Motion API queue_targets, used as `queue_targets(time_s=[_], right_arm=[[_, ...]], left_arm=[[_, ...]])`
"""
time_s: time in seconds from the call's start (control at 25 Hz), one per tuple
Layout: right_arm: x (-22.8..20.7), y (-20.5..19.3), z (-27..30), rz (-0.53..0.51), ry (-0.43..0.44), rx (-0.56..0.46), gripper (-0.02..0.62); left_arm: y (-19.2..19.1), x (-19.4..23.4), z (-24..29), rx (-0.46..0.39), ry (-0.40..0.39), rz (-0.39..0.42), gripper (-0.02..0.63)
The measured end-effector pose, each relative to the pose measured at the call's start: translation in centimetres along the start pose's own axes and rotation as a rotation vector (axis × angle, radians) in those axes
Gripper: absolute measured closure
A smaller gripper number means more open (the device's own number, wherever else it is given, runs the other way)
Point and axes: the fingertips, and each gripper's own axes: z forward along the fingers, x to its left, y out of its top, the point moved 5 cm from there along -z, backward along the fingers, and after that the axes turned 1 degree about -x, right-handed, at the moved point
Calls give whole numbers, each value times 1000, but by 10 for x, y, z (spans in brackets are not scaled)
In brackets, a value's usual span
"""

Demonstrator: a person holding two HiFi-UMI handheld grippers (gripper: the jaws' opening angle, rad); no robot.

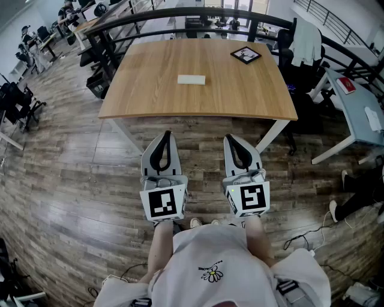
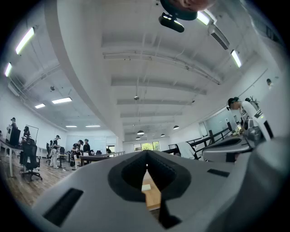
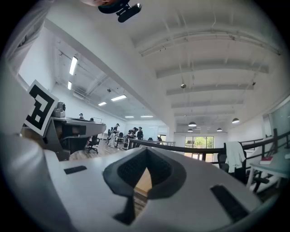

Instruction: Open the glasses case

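Observation:
A white glasses case [image 1: 191, 79] lies closed near the middle of the wooden table [image 1: 150, 90], a bit towards its far side. My left gripper [image 1: 167, 135] and right gripper [image 1: 230, 139] hang side by side over the floor, short of the table's near edge, both shut and empty. In the left gripper view the case [image 2: 146, 186] shows as a small white block through the gap in my left gripper [image 2: 146, 156]. The right gripper view shows my right gripper [image 3: 147, 152] with only a strip of the tabletop [image 3: 144, 181] behind its touching jaws.
A black-framed marker card [image 1: 245, 55] lies at the table's far right corner. A dark railing [image 1: 180, 15] runs behind the table. Office chairs [image 1: 99, 57] stand to the left, another desk [image 1: 360, 114] to the right. People stand in the far background.

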Motion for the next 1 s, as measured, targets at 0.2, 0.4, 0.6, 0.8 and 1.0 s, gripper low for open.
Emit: queue_targets(time_s=[0.2,0.4,0.6,0.8,1.0], right_arm=[[4,1,3,-4,5,-7,591],[4,-2,2,3,13,-12,591],[13,-6,11,33,45,-21,591],[21,-13,15,35,50,-28,589],[19,-25,26,37,35,-18,589]], left_arm=[[2,4,2,3,-3,7,590],[1,2,-2,8,-2,5,591],[-4,12,-4,9,1,5,589],[-13,22,-2,10,-1,-11,590],[-31,30,10,12,-5,-24,589]])
